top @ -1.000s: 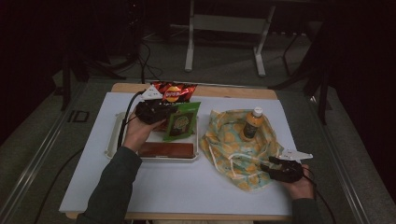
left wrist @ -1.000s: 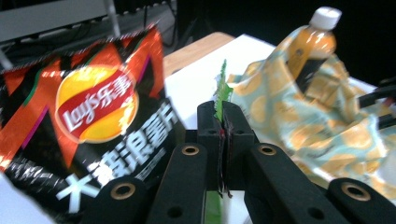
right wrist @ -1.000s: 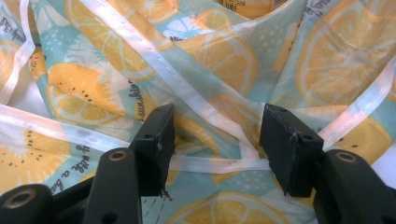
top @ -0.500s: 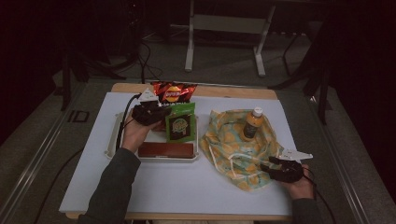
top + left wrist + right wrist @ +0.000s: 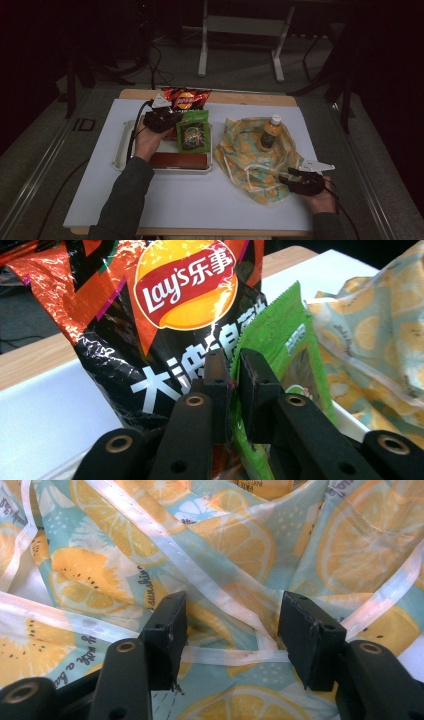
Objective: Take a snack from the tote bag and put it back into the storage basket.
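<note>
left claw [image 5: 231, 371], just easing apart, pinches the crinkly green snack packet [image 5: 280, 347]; right claw [image 5: 231, 630] spread over soft lemon-print cloth bag [image 5: 210, 545].

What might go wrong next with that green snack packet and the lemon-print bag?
1. The left gripper pinches only the thin edge of the green packet, and its jaws have just been opening, so the packet may slip back into the tray.
2. The right gripper stands open around the bag, so its mouth could sag shut.
3. The bottle in the bag might topple.
</note>
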Demonstrator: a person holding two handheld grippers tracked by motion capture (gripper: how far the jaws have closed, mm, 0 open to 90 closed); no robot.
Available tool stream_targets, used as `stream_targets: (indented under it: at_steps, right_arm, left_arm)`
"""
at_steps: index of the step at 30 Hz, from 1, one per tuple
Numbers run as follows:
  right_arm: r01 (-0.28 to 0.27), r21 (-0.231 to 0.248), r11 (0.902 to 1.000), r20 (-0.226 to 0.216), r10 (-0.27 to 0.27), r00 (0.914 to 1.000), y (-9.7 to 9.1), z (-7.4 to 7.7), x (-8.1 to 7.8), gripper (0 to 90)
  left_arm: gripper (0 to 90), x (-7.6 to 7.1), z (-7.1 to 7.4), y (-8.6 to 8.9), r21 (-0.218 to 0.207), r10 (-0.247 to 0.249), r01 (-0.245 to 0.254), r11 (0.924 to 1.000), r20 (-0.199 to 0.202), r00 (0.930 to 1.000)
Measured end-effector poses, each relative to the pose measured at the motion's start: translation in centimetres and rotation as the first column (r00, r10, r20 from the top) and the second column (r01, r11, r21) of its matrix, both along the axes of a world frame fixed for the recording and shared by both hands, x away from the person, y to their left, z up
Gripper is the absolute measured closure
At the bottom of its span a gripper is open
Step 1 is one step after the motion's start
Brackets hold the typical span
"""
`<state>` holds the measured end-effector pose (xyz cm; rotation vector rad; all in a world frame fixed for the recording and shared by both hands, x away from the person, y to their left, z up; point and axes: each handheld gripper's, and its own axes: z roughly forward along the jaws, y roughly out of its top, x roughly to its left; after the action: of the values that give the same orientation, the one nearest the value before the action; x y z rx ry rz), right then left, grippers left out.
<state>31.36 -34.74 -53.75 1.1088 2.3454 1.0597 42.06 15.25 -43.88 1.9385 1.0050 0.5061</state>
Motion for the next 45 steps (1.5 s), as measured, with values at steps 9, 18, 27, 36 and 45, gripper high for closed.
stream_targets:
  at_steps: [9,18,27,36,45]
  right_arm:
    - [-0.001,0.000,1.0000,-0.001,0.001,1.0000,0.0,0.0,0.0,45.0]
    - [-0.001,-0.001,1.0000,0.001,0.001,1.0000,0.0,0.0,0.0,45.0]
    - [0.000,-0.002,1.0000,0.002,0.000,1.0000,0.0,0.0,0.0,45.0]
    - [0.000,-0.002,1.0000,0.002,0.000,1.0000,0.0,0.0,0.0,45.0]
    - [-0.001,-0.002,1.0000,0.002,0.001,1.0000,0.0,0.0,0.0,45.0]
  left_arm:
    - [69.8,-1.1,0.3,0.4,-0.038,0.027,-0.026,0.9989,0.025,0.9993]
    - [58.7,-1.8,0.3,0.8,-0.030,0.043,-0.043,0.9986,0.022,0.9988]
    - [49.7,-2.4,0.6,1.2,-0.016,0.067,-0.066,0.9977,0.023,0.9975]
    - [49.4,-3.7,0.0,0.8,0.055,0.053,-0.055,0.9970,0.024,0.9983]
    - [54.7,-3.9,-2.0,0.1,0.119,0.044,-0.039,0.9921,-0.038,0.9983]
